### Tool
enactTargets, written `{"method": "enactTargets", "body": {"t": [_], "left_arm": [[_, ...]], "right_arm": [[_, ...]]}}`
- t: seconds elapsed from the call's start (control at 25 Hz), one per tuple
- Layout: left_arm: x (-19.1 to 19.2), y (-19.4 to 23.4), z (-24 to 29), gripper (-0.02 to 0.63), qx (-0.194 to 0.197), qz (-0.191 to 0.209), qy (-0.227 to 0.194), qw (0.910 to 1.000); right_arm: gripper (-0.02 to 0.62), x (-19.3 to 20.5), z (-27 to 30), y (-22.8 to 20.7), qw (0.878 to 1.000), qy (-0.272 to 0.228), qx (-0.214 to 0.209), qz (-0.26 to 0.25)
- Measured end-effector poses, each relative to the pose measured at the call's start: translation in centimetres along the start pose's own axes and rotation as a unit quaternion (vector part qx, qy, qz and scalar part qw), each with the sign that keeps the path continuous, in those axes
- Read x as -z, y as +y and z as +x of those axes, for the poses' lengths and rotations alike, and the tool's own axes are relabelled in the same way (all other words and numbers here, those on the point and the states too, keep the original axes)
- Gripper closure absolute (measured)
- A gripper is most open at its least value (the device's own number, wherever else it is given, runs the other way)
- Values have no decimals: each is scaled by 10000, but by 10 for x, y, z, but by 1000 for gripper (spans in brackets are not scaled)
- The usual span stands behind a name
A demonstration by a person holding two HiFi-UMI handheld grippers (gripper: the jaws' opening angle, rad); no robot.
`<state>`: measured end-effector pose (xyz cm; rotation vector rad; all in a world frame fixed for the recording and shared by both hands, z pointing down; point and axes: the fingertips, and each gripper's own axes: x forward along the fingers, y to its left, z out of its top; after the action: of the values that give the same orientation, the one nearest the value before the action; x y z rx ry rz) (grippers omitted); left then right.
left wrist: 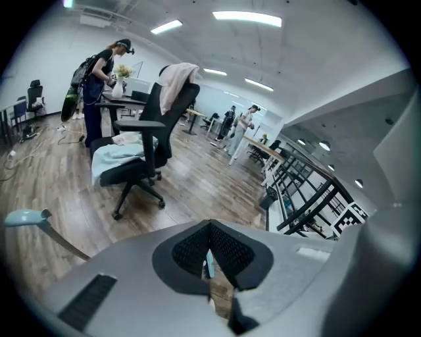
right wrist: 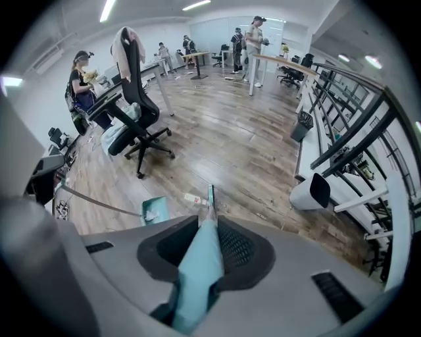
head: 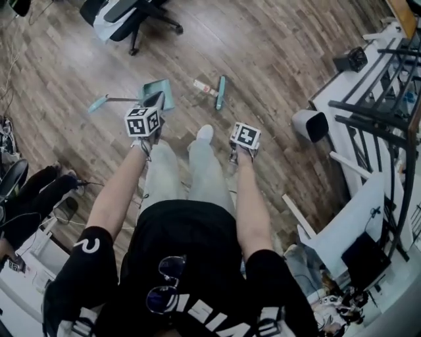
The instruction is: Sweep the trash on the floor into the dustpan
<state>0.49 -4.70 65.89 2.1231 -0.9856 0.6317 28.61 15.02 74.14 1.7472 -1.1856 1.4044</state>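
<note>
Closest to the head camera, the person's bare forearms reach down over pale trousers, each ending in a grey gripper topped by a marker cube. At the right gripper (right wrist: 208, 235) the jaws are closed flat against the handle of the teal broom (right wrist: 197, 280), a smooth, flattened plastic shaft that runs straight out between the ribbed black pads. Held this far up, it lets the person stand upright and steer the broom head (head: 221, 92) at floor level. The left gripper (left wrist: 210, 258) has its jaws drawn almost together on a thin teal sliver. I take this to be the rim of the dustpan (head: 164, 89), probably gripped to keep the pan steady with its mouth facing the broom. Just beyond the shoe tips, the trash (head: 204, 86), a small white bottle-like piece with a red patch, lies on the wood-grain plank floor (head: 276, 52). It sits between broom head and dustpan, just beside the head and not yet in the pan. The pan is a squarish teal plastic scoop with a crumpled white scrap (right wrist: 150, 212) already inside. Its thin metal handle (head: 122, 100) slants away to the left and ends in a teal grip. Farther off stands a black office chair (head: 131, 20) on castors, draped in pale cloth.
</note>
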Motion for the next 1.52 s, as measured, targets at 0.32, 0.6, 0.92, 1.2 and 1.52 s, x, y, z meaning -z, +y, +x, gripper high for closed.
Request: {"method": "enactTargets", "body": {"t": [0.32,0.6,0.92,1.2,1.52], "left_arm": [[15,77,-44,607,-325,-312,-113,9989],[19,113,-65,607,-507,-516,-174,9972],[14,129,-65,607,-572,-651,-223,9960],[2,148,-54,608,-622,-733,-208,9951],[-27,173,-45,607,-705,-801,-251,9940]], "right_arm": [[511,-8,15,92,9980,-189,-507,-331],[511,-15,20,133,9970,-217,-553,-501],[511,-36,28,152,9966,-247,-580,-521],[511,-64,40,166,9962,-256,-576,-597],[511,-100,49,198,9944,-181,-669,-802]]}}
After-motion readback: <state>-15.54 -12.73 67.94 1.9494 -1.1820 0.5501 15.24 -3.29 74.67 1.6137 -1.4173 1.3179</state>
